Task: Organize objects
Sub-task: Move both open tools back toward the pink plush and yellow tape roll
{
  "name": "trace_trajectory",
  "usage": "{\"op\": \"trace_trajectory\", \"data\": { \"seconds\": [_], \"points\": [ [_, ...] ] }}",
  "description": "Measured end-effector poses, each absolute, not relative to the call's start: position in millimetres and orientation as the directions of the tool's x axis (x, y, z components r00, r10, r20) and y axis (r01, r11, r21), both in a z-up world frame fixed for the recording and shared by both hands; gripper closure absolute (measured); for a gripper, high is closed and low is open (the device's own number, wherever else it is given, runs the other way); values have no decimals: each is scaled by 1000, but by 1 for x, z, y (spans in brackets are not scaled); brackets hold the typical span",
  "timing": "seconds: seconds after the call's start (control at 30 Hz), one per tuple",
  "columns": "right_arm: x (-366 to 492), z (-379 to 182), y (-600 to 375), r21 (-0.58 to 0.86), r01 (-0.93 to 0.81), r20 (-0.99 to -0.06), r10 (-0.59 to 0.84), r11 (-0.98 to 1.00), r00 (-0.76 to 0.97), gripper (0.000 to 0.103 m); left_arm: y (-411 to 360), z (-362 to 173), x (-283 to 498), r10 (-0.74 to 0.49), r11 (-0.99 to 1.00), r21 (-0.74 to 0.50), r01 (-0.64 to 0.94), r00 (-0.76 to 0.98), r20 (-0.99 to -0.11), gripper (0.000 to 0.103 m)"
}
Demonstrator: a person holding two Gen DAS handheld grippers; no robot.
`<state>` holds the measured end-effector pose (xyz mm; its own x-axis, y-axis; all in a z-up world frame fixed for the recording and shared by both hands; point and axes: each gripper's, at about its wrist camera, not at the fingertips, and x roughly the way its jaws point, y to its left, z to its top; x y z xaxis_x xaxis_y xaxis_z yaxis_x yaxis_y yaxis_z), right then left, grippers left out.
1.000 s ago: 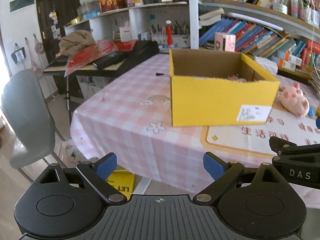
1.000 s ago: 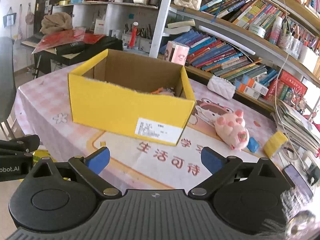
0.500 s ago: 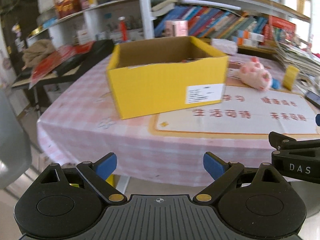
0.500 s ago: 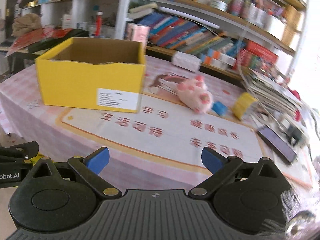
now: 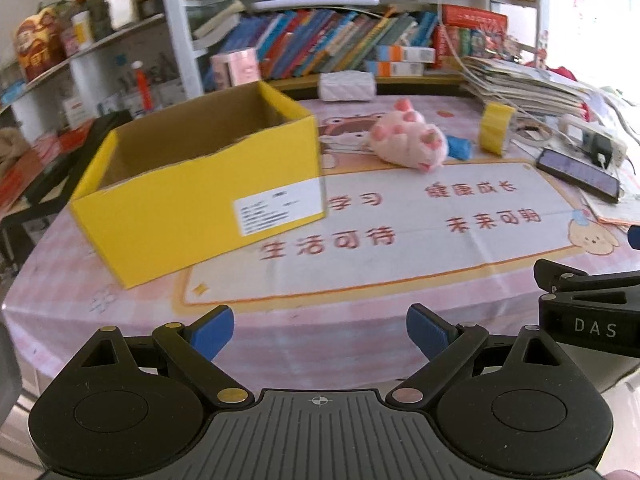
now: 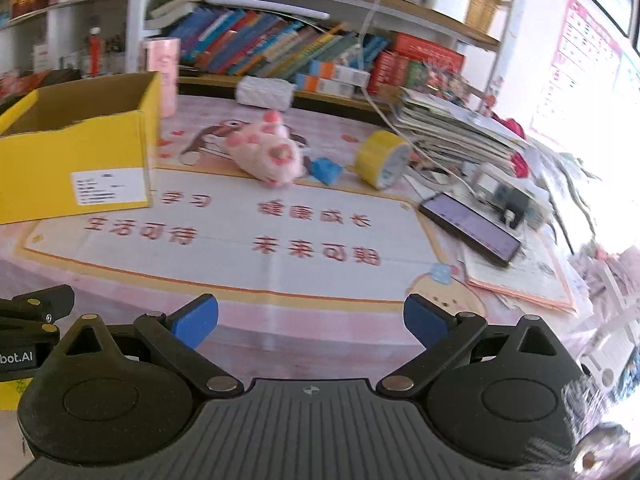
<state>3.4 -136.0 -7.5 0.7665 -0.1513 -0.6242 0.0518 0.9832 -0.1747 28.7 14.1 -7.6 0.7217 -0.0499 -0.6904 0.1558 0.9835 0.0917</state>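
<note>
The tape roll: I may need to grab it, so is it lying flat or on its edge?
On its edge. The tape roll shows its open core sideways, beside the blue block.

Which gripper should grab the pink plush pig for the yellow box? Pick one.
Right, probably. The right gripper is open and its view has the pink plush pig near centre. The left gripper, also open, faces the yellow box, with the pig off to its right.

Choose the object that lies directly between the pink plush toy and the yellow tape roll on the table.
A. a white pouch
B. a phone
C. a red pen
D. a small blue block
D: in the right wrist view the small blue block sits between the pink plush toy and the yellow tape roll.
</note>
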Motion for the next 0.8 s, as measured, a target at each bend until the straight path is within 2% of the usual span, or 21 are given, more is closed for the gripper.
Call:
{"op": "trace_trajectory", "data": {
  "seconds": [0.5,0.7,0.8],
  "points": [
    [71,7,-185,-177,77,-597,-170,981,784,3,-37,2,91,-143,977,23,210,736,-661,8],
    [103,10,-206,-161,54,-595,-141,985,791,7,-59,3,116,-146,978,18,206,749,-647,9],
    [119,10,-218,-149,40,-597,-122,988,793,13,-71,2,129,-137,981,17,195,748,-649,9]
  ]
}}
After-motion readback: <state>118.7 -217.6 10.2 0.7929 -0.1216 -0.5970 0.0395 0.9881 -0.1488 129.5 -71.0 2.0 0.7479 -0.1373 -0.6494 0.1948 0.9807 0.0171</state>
